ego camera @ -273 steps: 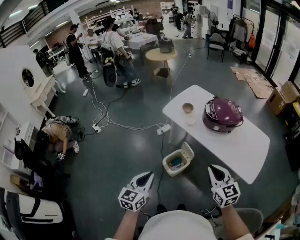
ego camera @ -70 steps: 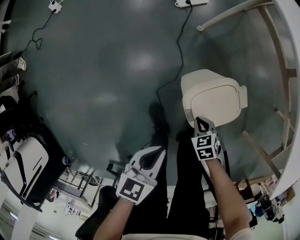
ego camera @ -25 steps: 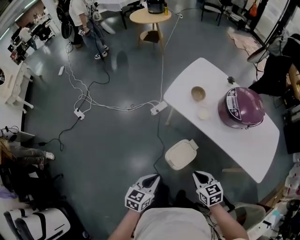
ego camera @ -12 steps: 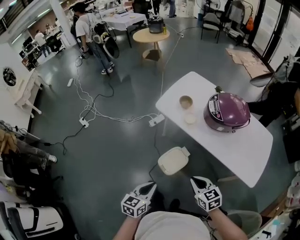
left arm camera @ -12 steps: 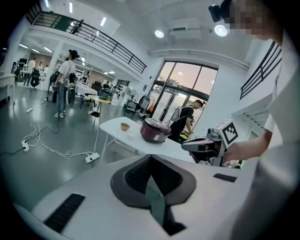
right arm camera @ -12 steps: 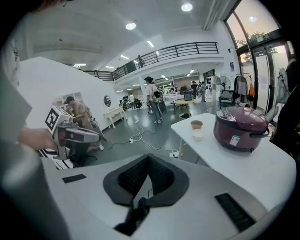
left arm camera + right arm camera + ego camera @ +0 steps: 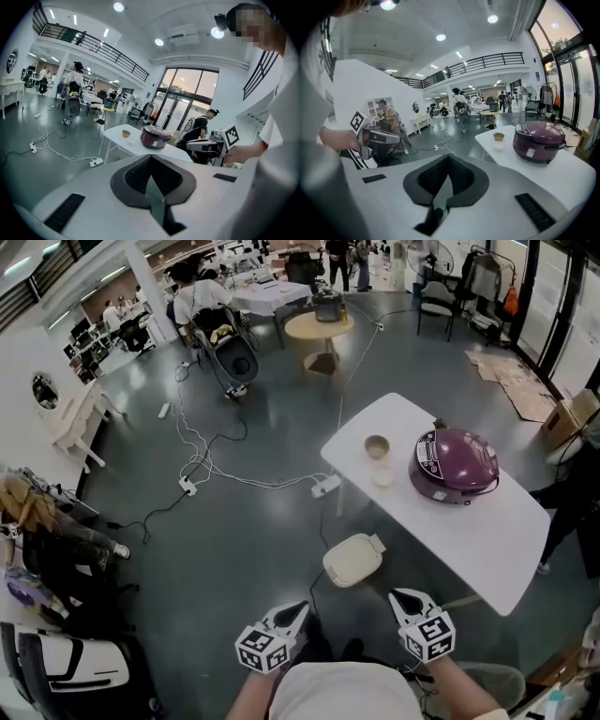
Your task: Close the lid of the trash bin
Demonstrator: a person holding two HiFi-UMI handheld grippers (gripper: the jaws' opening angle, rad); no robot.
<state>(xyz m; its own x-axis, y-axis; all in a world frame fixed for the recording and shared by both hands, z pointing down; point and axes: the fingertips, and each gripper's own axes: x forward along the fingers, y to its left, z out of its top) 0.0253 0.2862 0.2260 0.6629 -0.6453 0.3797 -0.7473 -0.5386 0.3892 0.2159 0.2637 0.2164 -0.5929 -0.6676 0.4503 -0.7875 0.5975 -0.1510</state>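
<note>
While its lid lies flat and shut, the cream, rounded-rectangular trash bin (image 7: 353,560) sits on the glossy grey floor (image 7: 234,540) just beside the white desk (image 7: 497,540) bearing a domed purple rice cooker (image 7: 454,463). Left gripper (image 7: 296,610) and right gripper (image 7: 404,598) point forward, held low, apart from the bin. Both pairs of ribbed black fingers (image 7: 136,176) are pressed together, empty.

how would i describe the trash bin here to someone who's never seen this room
Find the long white table carrying the purple rice cooker. Just off that table's left edge in the head view, the trash bin sits on the grey floor. It is a small cream box with rounded corners and its lid down, and the only thing by the table that stands on the floor.
</note>
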